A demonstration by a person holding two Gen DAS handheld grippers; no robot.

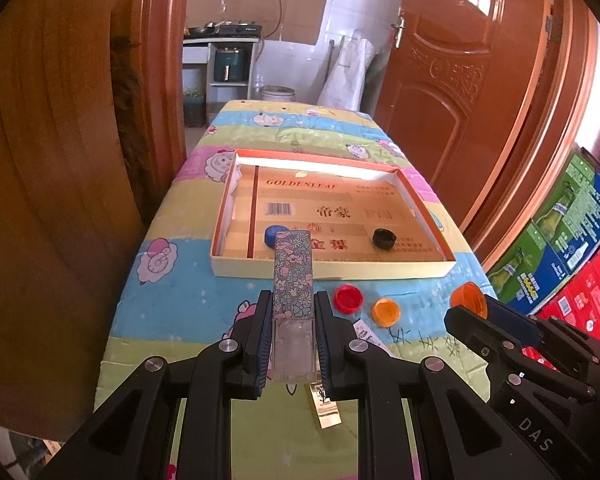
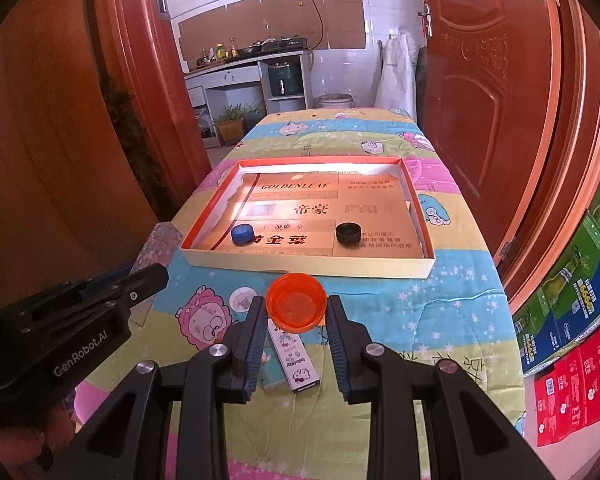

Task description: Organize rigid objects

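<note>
The left gripper [image 1: 294, 312] clamps a floral box [image 1: 293, 276] lengthwise, nose aimed at the tray [image 1: 332, 269] just ahead; the right gripper [image 2: 296, 312] pinches an orange cap [image 2: 296, 302] by its rim — both apparently bound for the tray on the quilt-covered table [image 1: 188, 280], where a blue cap [image 1: 271, 236] and black cap [image 1: 384, 238] already lie

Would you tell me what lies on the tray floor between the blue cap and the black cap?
Nothing: between blue cap and black cap, the tray floor is bare printed card, in the right wrist view.
</note>
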